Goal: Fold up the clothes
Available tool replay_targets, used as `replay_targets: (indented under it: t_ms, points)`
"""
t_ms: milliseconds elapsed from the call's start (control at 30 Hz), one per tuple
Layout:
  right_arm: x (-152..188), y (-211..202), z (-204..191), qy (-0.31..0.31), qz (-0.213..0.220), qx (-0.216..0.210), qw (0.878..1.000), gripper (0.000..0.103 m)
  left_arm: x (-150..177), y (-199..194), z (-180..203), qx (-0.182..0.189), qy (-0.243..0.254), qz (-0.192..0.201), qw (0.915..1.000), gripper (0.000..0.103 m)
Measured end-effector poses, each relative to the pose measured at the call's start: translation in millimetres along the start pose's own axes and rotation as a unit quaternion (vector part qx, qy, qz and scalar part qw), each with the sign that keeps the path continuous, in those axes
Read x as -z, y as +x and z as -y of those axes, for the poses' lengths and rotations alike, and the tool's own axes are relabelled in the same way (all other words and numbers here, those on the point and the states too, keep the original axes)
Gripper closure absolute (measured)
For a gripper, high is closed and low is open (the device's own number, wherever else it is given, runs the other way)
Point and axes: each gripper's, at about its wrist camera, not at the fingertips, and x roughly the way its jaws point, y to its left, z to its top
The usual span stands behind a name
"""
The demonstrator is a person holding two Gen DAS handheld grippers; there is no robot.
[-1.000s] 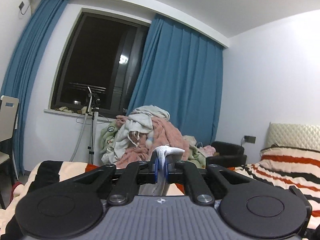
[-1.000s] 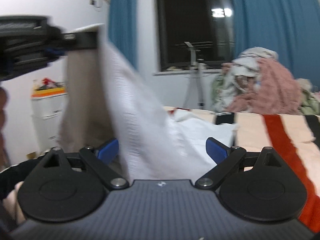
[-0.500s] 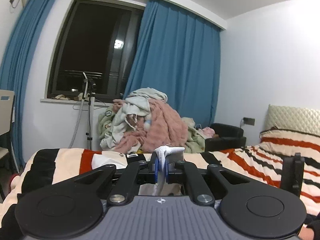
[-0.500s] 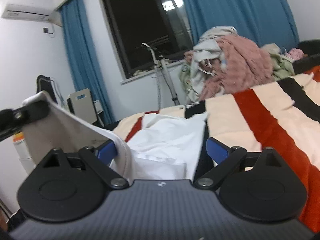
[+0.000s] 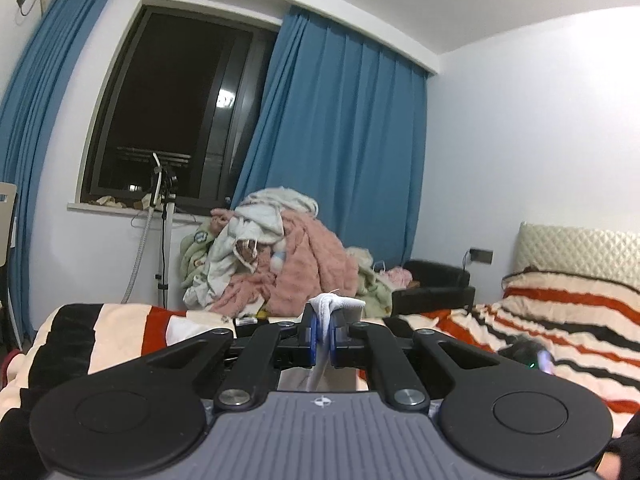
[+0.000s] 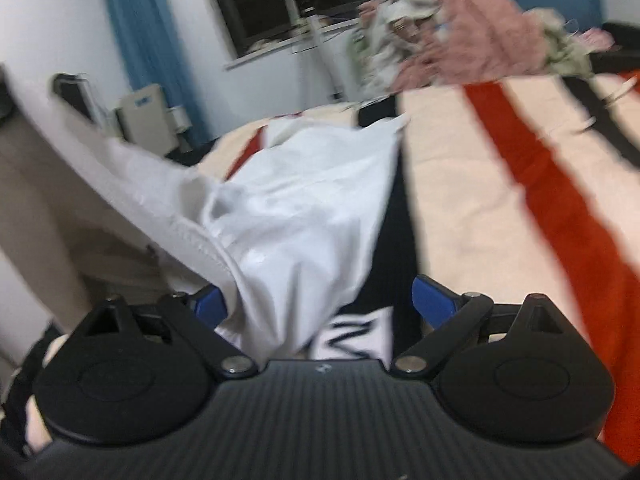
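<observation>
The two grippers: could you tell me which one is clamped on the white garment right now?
The left gripper: its jaws are pressed together on a bunch of the white garment. The right gripper has its jaws spread wide, cloth merely draped between them.

My left gripper (image 5: 323, 330) is held level, jaws pinched together; my right gripper (image 6: 319, 300) tilts downward, jaws spread wide.

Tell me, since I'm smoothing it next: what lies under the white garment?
The striped blanket shows beside and beneath the white garment; anything else under it is covered.
</observation>
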Motion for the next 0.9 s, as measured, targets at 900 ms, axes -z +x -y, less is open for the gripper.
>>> replay_targets:
  t_ms: [900]
  points:
    - [-21,-59,43,0.029,0.096,0.048,0.994,0.007,-4,6,-66,-0.057,-0.125,-0.014,0.9904,0.097]
